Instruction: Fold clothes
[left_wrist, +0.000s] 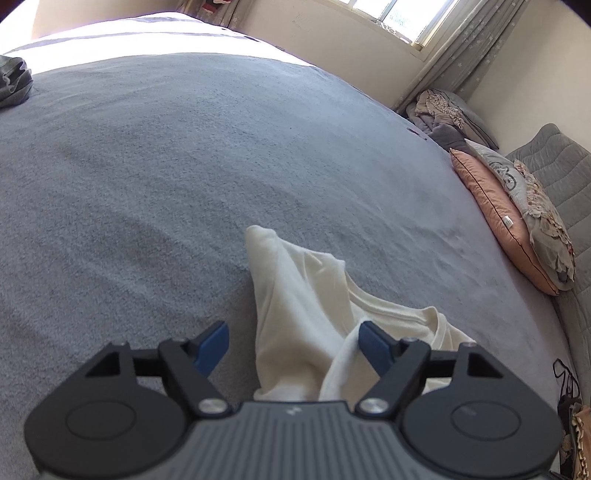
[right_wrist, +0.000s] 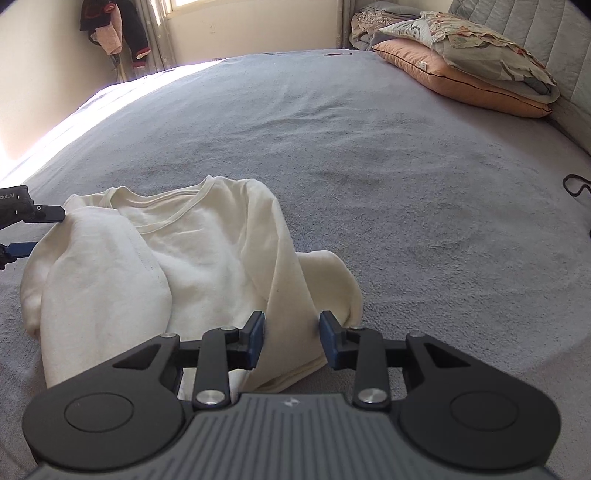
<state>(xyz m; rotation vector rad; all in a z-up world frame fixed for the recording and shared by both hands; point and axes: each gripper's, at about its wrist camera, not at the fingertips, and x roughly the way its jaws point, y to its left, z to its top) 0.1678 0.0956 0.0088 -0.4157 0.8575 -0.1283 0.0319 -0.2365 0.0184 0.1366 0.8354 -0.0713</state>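
Observation:
A cream long-sleeved shirt (right_wrist: 207, 251) lies partly folded on the grey bedspread (right_wrist: 369, 147), neckline up, with sleeves folded over its body. My right gripper (right_wrist: 292, 338) is open, its fingers either side of a folded sleeve edge at the shirt's near right. My left gripper (left_wrist: 293, 345) is open over the shirt's edge (left_wrist: 303, 314), cloth lying between its fingers and against the right finger (left_wrist: 373, 343). The left gripper also shows at the left edge of the right wrist view (right_wrist: 22, 229).
An orange pillow (right_wrist: 454, 77) under a patterned pillow (right_wrist: 480, 44) lies by the grey headboard (right_wrist: 535, 33). Bundled bedding (left_wrist: 439, 114) sits in the corner. A dark garment (left_wrist: 14, 85) lies at the bed's far left. Clothes hang by the window (right_wrist: 110, 33). A black cord (right_wrist: 576, 184) lies at the right.

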